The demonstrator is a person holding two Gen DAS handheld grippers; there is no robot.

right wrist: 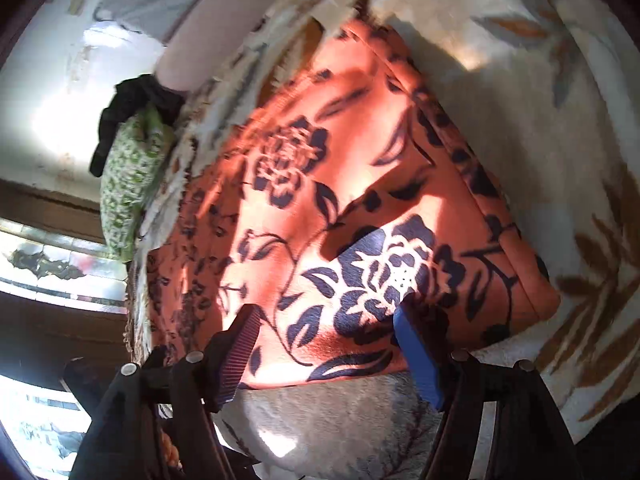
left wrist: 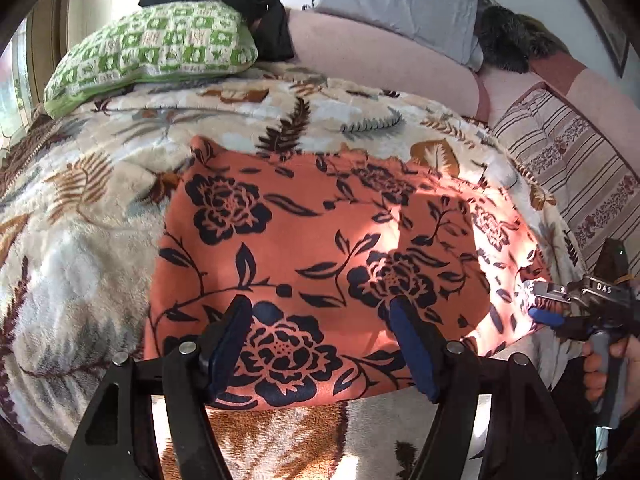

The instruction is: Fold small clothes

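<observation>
An orange cloth with dark navy flowers (left wrist: 320, 232) lies spread flat on a leaf-patterned plush blanket (left wrist: 80, 216). My left gripper (left wrist: 320, 316) hovers over the cloth's near edge, jaws wide open, with nothing pinched between its blue pads. At the cloth's right edge a hand holds my right gripper (left wrist: 533, 299). In the right wrist view that gripper (right wrist: 326, 326) stands open over the near edge of the same cloth (right wrist: 360, 168), its pads clear of the fabric. Sunlight and shadows fall across the cloth.
A green-and-white checked pillow (left wrist: 152, 52) with a black garment (left wrist: 248, 4) on it lies at the back left. A grey pillow (left wrist: 400, 4), a dark furry thing (left wrist: 508, 40) and a striped cushion (left wrist: 568, 168) line the back and right. Pink upholstery (left wrist: 380, 60) runs behind the blanket.
</observation>
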